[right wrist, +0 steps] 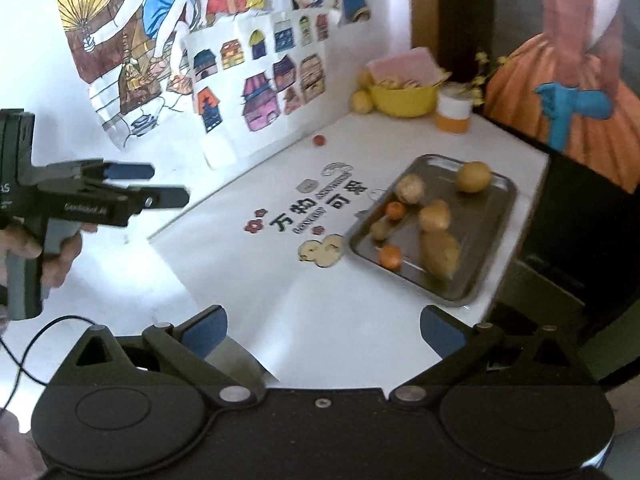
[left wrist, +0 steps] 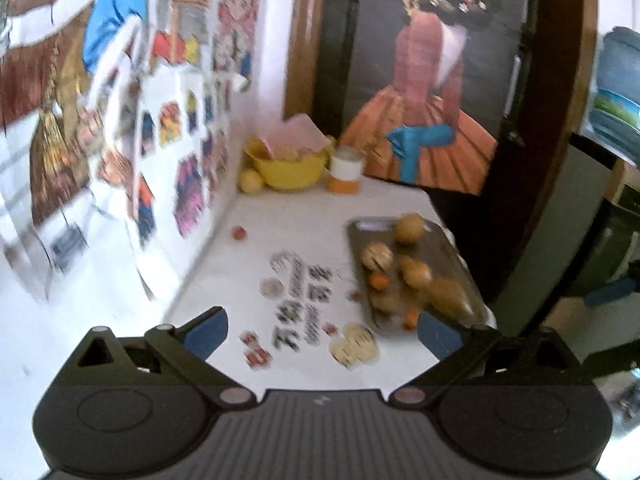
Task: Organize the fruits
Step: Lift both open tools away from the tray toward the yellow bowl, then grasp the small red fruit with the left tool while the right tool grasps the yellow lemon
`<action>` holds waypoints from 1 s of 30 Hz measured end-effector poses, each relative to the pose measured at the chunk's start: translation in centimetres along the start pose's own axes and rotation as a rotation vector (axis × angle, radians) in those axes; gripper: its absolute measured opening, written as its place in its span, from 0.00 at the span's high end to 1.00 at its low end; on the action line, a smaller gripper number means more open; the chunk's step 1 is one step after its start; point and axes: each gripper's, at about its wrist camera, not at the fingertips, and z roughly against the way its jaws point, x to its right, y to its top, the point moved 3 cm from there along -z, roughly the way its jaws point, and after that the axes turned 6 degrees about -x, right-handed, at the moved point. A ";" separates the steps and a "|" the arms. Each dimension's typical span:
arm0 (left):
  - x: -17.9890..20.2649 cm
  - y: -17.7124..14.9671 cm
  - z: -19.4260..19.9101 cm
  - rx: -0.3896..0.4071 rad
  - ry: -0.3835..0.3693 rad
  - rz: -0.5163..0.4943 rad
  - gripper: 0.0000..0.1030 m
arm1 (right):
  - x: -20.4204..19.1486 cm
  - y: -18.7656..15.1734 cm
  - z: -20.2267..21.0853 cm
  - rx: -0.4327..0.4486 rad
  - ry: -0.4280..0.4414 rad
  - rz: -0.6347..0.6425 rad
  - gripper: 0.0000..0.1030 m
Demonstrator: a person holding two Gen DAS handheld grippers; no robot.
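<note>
Both tools are spread wide and carry nothing: the right tool (right wrist: 322, 334) hangs over the near edge of the white bench (right wrist: 320, 320), and the left tool (left wrist: 322, 336), seen from the right wrist camera out at the left (right wrist: 148, 184), is held by a hand (right wrist: 44, 252) with its blue-padded fingers parted, well apart from any fruit. The fruits lie in a rectangular stainless-steel tray (right wrist: 492, 248) on the right side of the bench: a round yellow fruit (right wrist: 473, 176) at the far end, a pale brownish one (right wrist: 410, 189) beside it, two golden pear-like fruits (right wrist: 435, 217) toward the middle and near end, a small dull one at the left rim, and two small orange fruits (right wrist: 390, 257) among them; motion blur keeps me from naming the kinds. A tiny red fruit (right wrist: 319, 140) sits alone on the bench near the poster-covered wall. At the far corner stand a yellow plastic bowl (right wrist: 404, 101) holding something pale and pink, a small yellow fruit just beside it, and a white-and-orange cylindrical jar (right wrist: 453, 113). By my reading no piece is in hand yet, so this is the approach before a first pick. The next move calls for carrying one tool out over the tray, centring its parted fingers around a single fruit that stands clear of its neighbours, and pressing gently, since round fruits may roll on the smooth metal.
</note>
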 end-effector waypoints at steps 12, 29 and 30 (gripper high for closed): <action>-3.9 4.6 -12.7 0.043 0.114 0.036 0.00 | 4.4 17.6 -8.6 0.116 0.137 0.428 0.01; -8.1 8.5 -28.4 -0.024 0.241 0.119 0.00 | 4.2 33.7 -32.5 0.054 -0.078 1.313 0.01; -8.0 8.6 -28.8 -0.022 0.244 0.107 0.00 | 3.8 34.2 -33.7 0.035 -0.090 1.346 0.01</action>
